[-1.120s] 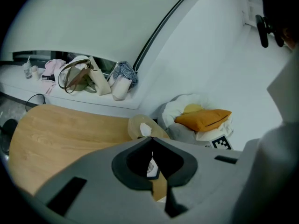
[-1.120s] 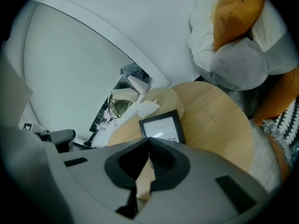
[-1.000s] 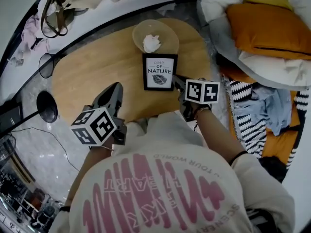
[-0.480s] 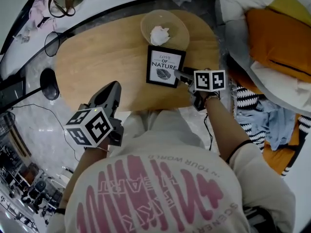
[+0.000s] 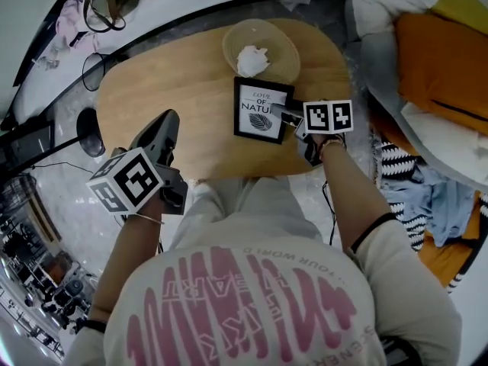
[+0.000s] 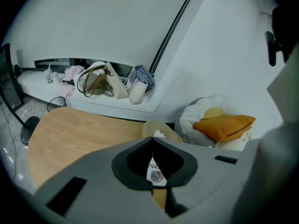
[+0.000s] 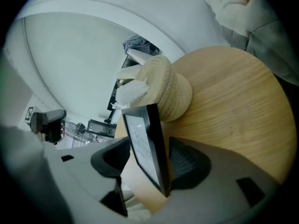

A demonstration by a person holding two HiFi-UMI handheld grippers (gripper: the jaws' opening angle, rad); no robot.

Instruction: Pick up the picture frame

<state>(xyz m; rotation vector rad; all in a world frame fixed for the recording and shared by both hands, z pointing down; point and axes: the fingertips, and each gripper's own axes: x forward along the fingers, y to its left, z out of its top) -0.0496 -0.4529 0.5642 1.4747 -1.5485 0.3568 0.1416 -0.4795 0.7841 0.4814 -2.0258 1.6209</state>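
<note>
Frame (image 5: 263,110) sits upper centre on the table (image 5: 168,97), its right edge between the right gripper's (image 5: 285,115) jaws, just opened wide (no pad pressing). Left gripper (image 5: 166,126), lower left, has jaws together, empty. Grasp in hand; next, close on the edge and lift.

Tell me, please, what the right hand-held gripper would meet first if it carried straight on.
The picture frame: it already stands between the jaws of the right hand-held gripper, which have just been opening. Behind it probably comes the woven bowl.
</note>
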